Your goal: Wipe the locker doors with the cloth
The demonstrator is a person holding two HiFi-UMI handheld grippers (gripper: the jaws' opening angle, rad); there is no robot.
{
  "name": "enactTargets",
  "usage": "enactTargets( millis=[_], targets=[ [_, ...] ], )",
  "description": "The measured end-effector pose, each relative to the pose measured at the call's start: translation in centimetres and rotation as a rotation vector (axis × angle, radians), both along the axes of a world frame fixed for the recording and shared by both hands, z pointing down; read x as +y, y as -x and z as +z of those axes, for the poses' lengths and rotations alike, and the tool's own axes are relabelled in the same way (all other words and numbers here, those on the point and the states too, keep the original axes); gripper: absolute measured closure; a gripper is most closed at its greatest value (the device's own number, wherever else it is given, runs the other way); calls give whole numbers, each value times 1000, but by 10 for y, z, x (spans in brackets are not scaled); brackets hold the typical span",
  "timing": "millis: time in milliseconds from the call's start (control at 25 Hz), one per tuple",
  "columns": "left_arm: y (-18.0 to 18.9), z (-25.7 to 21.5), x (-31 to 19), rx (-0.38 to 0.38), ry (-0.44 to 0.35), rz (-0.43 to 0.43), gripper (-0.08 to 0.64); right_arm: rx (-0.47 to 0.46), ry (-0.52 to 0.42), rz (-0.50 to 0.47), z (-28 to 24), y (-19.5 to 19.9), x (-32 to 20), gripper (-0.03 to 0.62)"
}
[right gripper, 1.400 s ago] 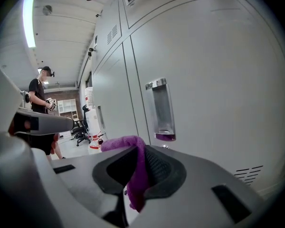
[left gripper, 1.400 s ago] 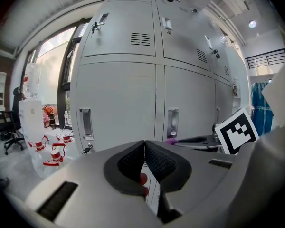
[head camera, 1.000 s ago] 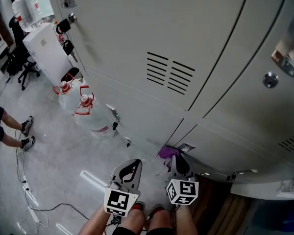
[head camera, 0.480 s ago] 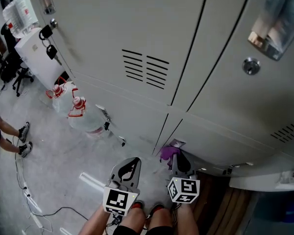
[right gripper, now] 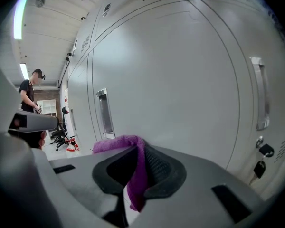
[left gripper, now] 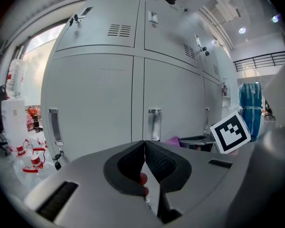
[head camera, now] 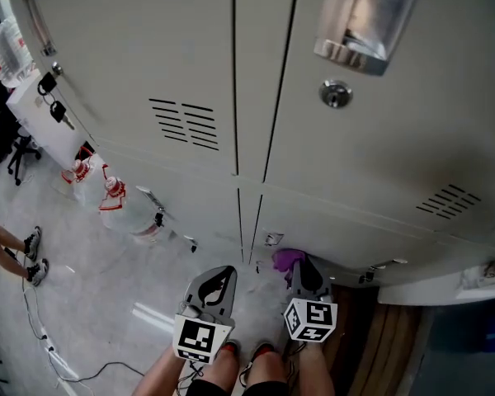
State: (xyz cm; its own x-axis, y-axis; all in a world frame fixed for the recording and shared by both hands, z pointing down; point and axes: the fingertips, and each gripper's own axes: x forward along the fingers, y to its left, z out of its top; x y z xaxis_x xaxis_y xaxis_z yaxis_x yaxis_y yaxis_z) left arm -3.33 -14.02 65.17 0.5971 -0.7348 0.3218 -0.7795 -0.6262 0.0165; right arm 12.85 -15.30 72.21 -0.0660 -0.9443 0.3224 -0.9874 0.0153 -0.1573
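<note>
Grey locker doors (head camera: pixel 157 64) fill the head view, with vents and a recessed handle (head camera: pixel 359 23). A purple cloth (head camera: pixel 286 258) is pinched in my right gripper (head camera: pixel 299 268), which is shut on it low down near the bottom lockers. In the right gripper view the purple cloth (right gripper: pixel 133 163) hangs between the jaws, with a locker door (right gripper: pixel 180 80) close ahead. My left gripper (head camera: pixel 214 288) is shut and holds nothing; in the left gripper view its jaws (left gripper: pixel 145 160) meet, facing the lockers (left gripper: pixel 114 94) from farther off.
Water jugs (head camera: pixel 115 205) with red caps stand on the floor at the left by a white dispenser (head camera: pixel 33 114). Keys (head camera: pixel 56 106) hang from a lock. A person's shoes (head camera: pixel 31 254) and a cable (head camera: pixel 41 337) are at far left. A wooden strip (head camera: pixel 379 345) is at lower right.
The head view has swung right along the lockers; the jugs and dispenser slid left. Both grippers keep their places low in the frame, the cloth still held.
</note>
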Motion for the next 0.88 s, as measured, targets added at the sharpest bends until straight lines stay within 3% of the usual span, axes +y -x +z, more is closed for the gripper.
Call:
enactTargets(
  millis=[880],
  targets=[
    [-73, -11, 20, -1, -12, 161, 537, 36, 33, 219, 4, -113, 51, 540]
  ],
)
